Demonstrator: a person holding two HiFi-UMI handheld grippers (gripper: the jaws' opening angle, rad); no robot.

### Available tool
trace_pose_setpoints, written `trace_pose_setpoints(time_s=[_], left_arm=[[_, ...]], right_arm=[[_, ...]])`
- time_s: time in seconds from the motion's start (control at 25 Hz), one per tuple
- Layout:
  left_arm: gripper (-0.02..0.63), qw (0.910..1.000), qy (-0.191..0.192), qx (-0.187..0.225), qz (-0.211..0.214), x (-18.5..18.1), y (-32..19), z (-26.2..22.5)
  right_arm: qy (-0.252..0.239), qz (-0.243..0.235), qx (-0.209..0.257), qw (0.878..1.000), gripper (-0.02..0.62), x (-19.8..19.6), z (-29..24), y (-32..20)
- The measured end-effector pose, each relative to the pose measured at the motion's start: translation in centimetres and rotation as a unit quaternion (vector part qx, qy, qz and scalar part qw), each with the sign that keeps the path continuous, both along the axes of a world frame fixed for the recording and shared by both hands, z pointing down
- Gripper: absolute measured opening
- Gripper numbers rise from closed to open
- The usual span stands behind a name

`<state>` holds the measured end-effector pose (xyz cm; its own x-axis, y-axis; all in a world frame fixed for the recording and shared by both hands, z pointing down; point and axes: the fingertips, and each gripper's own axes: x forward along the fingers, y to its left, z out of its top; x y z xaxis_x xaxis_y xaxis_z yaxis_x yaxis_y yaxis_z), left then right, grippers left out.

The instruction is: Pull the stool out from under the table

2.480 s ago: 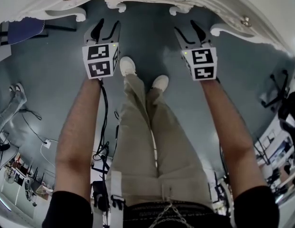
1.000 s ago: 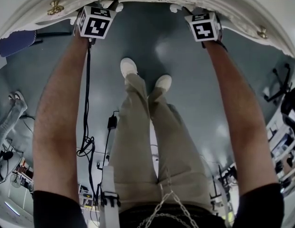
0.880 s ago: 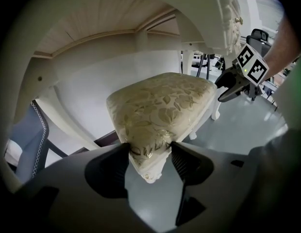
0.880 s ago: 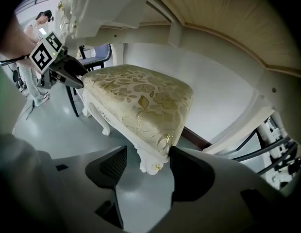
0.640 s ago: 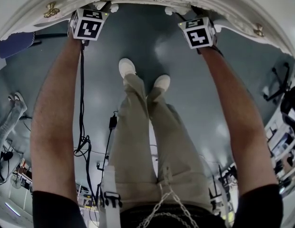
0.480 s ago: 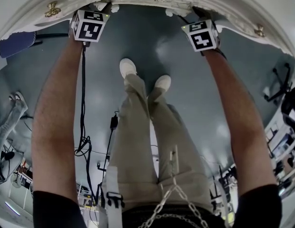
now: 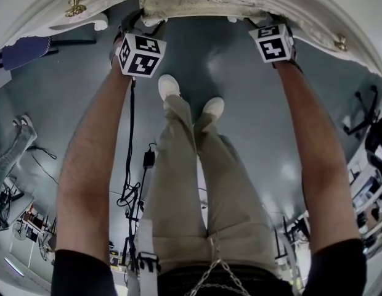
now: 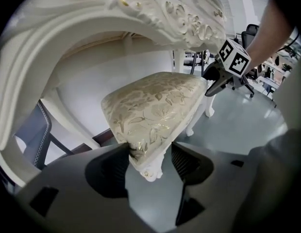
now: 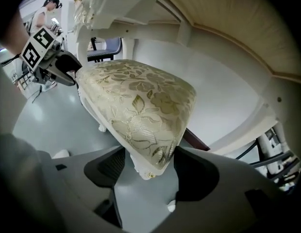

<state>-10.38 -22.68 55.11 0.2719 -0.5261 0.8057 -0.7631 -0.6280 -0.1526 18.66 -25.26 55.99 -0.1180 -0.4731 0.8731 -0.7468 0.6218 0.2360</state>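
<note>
The stool sits at the person's 12 o'clock, mostly under the white table. A level, even pull on both corners should bring it out straight. The left gripper and right gripper, jaws part-closed, each clamp a front corner of the seat.

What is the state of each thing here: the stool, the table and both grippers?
stool: mostly under the table, gripped at two seat corners.
table: standing over the stool.
left gripper: shut on a stool corner.
right gripper: shut on a stool corner.
</note>
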Motion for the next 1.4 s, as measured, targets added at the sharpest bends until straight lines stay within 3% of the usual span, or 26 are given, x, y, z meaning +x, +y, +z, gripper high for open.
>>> trace_pose_setpoints(time_s=[0.36, 0.48, 0.6, 0.84, 1.12, 1.4], left_arm=[[0.261, 0.9992, 0.0, -0.004, -0.039, -2.3, -1.1, 0.2], [0.259, 0.9996, -0.008, -0.005, -0.026, -4.1, -0.9, 0.3], [0.261, 0.9991, -0.022, -0.035, 0.005, -4.7, -0.6, 0.6], [0.276, 0.9969, -0.036, -0.066, 0.025, -3.7, -0.8, 0.6], [0.275, 0.9966, -0.034, -0.073, -0.016, -3.7, -0.5, 0.6], [0.275, 0.995, -0.015, -0.081, -0.056, -3.9, 3.1, 0.7]], right_arm=[[-0.022, 0.041, -0.007, 0.999, 0.29, -2.0, -0.4, 2.3], [-0.06, 0.041, -0.029, 0.997, 0.29, -3.7, -0.5, 4.3], [-0.093, 0.038, -0.046, 0.994, 0.29, -3.7, -0.9, 4.7], [-0.087, 0.009, -0.044, 0.995, 0.318, -3.0, -0.8, 3.4], [-0.081, 0.047, -0.05, 0.994, 0.314, -3.6, -1.3, 4.0], [-0.082, 0.015, -0.046, 0.996, 0.282, -3.1, -0.6, 5.0]])
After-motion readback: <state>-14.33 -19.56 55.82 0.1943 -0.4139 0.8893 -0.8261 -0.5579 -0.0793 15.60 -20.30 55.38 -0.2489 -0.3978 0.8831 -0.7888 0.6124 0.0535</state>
